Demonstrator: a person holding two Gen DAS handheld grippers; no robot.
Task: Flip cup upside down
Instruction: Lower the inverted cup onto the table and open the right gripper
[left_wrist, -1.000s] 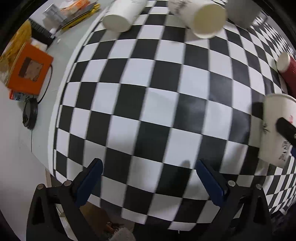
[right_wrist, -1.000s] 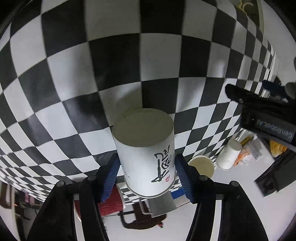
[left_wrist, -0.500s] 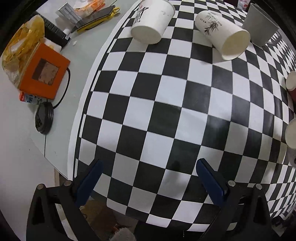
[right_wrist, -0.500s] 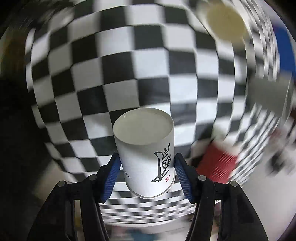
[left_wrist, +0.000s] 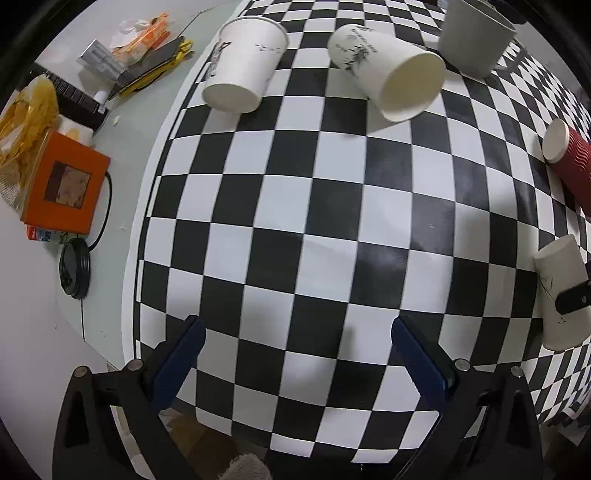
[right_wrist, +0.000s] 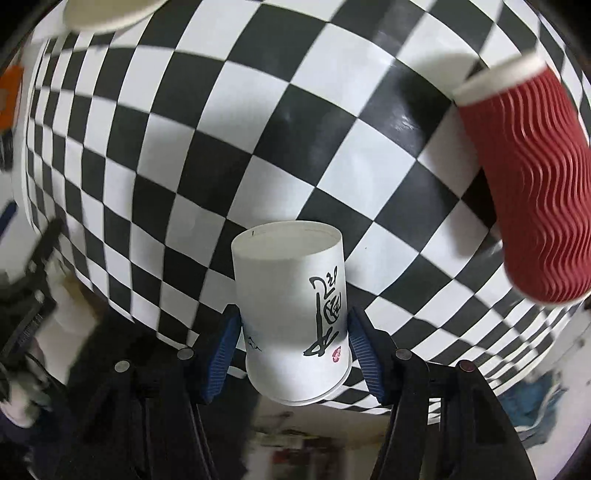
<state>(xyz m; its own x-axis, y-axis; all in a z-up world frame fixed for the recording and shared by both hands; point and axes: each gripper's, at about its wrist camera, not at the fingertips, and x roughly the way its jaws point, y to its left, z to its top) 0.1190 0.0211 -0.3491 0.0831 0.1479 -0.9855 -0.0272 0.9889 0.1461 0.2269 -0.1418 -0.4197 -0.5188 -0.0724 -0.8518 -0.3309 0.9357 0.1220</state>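
The white paper cup with black brush lettering (right_wrist: 293, 317) sits low and centre in the right wrist view, clamped between the two blue pads of the right gripper (right_wrist: 293, 338), its flat closed base pointing away from the camera toward the checkered tablecloth (right_wrist: 258, 122) and its rolled rim nearest the lens. In the left wrist view the same cup (left_wrist: 559, 291) shows at the right edge, with part of the dark gripper across it. A red ripple-wall cup (right_wrist: 528, 184) fills the upper right of the right wrist view. The left gripper (left_wrist: 295, 360) holds nothing, its two blue fingers spread wide above the cloth. The left wrist view counts five cups in all: the held one, the red one (left_wrist: 569, 162) at the right, and three along the top, namely a white cup standing inverted (left_wrist: 245, 64), a white cup lying on its side with its mouth toward the camera (left_wrist: 391, 70), and a grey cup (left_wrist: 474, 35). At the left of that view an orange box (left_wrist: 64, 182) lies beside one black round disc on a cable (left_wrist: 75, 267).
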